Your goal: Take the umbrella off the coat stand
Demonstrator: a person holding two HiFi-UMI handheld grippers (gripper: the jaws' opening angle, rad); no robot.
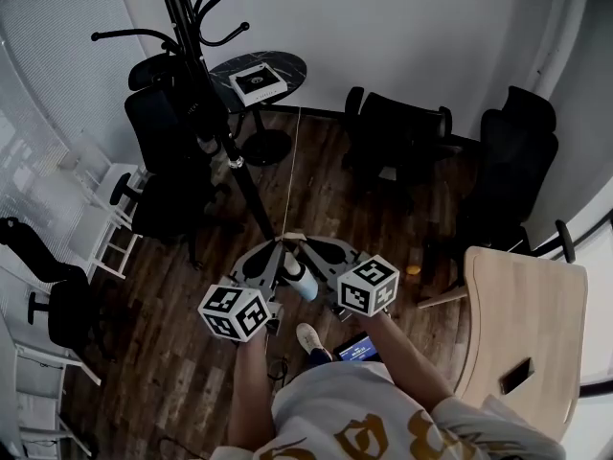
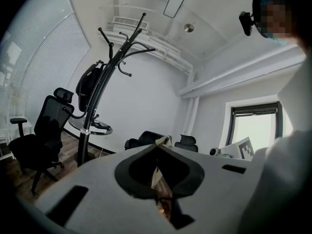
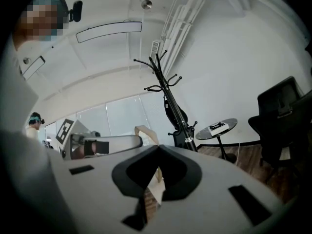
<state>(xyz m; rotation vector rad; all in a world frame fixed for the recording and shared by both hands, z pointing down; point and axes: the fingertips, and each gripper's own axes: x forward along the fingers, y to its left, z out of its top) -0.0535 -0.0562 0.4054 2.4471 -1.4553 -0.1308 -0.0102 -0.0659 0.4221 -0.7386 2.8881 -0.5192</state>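
Left gripper (image 2: 162, 141), right gripper (image 3: 147, 136): jaws together, empty; slim black hooked coat stand (image 2: 84, 144) apart.

No words or numbers can be read. The left cube (image 1: 235, 312) and right cube (image 1: 369, 286) bear only black-and-white square patterns. Gold print on the shirt (image 1: 383, 422) is cut off. Print on the box (image 1: 257, 81) is too small.

Under me, the dark wood floor (image 1: 326, 209) bears the coat stand (image 1: 234, 161), black office chairs (image 1: 393, 132) and a round side table (image 1: 287, 65).
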